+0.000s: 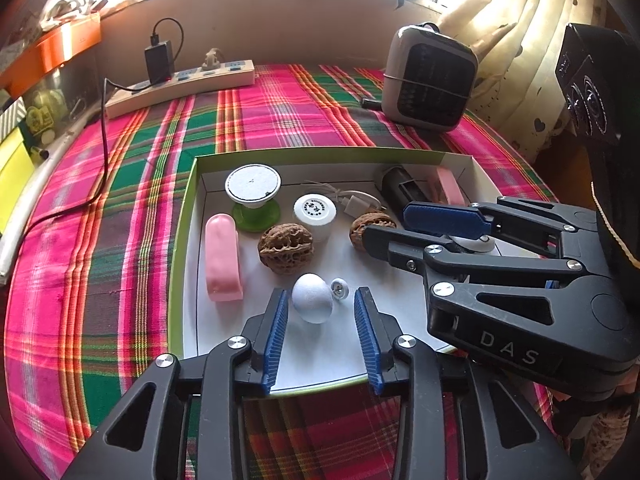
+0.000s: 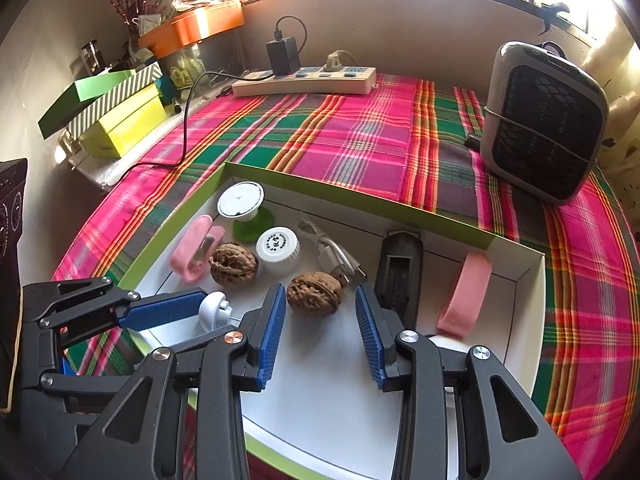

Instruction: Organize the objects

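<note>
While both tools hover over the open box (image 1: 182, 216) on the plaid-covered worktop (image 1: 120, 184), the step in hand looks like setting small things down inside it and letting go. The left tool (image 1: 321, 312) has its blue pads spread apart, with a white egg-shaped piece (image 1: 312, 298) lying on the box floor between them and touched by neither pad. To finish well, I would lift that tool straight up and clear, so a pad does not nudge the egg (it looks ready to roll). A tiny white wheel-like part (image 1: 339, 289) sits just beside the egg, on its right.

The right tool (image 2: 321, 330) also stands open, with nothing pressed between its pads. A walnut (image 2: 314, 293) lies just ahead of its tips, and in the left view a small white round piece (image 1: 476, 244) shows under its fingers; whether it rests free I cannot tell for certain.

The box is shallow, white inside with a green rim. Around the egg: a second walnut (image 1: 285, 247) just behind it, a pink clip (image 1: 223, 258) to its left near the box wall, a white cap (image 1: 314, 210) and a white-topped green stand (image 1: 253, 196) further back. A white cable (image 2: 332, 258), a black holder (image 2: 401, 276) and another pink clip (image 2: 464, 294) lie toward the far right corner.
</note>
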Motion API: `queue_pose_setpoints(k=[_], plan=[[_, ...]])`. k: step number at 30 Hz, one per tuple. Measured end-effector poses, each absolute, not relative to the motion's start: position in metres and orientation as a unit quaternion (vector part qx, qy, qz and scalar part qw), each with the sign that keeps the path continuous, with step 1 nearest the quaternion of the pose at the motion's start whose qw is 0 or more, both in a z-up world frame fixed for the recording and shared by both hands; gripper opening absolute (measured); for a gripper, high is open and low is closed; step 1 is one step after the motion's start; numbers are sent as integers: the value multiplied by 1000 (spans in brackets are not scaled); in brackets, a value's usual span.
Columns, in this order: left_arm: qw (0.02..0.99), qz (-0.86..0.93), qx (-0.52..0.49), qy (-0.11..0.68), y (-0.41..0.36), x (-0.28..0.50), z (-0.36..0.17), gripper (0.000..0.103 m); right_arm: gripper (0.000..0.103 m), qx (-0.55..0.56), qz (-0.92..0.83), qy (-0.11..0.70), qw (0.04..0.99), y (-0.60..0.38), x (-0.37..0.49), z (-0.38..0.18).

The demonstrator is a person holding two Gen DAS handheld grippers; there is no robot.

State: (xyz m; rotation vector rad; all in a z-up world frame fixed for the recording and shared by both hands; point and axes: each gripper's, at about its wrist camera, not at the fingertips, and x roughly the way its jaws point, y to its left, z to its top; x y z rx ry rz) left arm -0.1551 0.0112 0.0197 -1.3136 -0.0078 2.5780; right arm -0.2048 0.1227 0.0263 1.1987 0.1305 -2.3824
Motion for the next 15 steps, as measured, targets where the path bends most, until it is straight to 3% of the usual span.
queue_pose_setpoints(k=[15], plan=[[112,892,-438,-2,11,-136,35,36,38,418,-882,34,214,138,-181,42]])
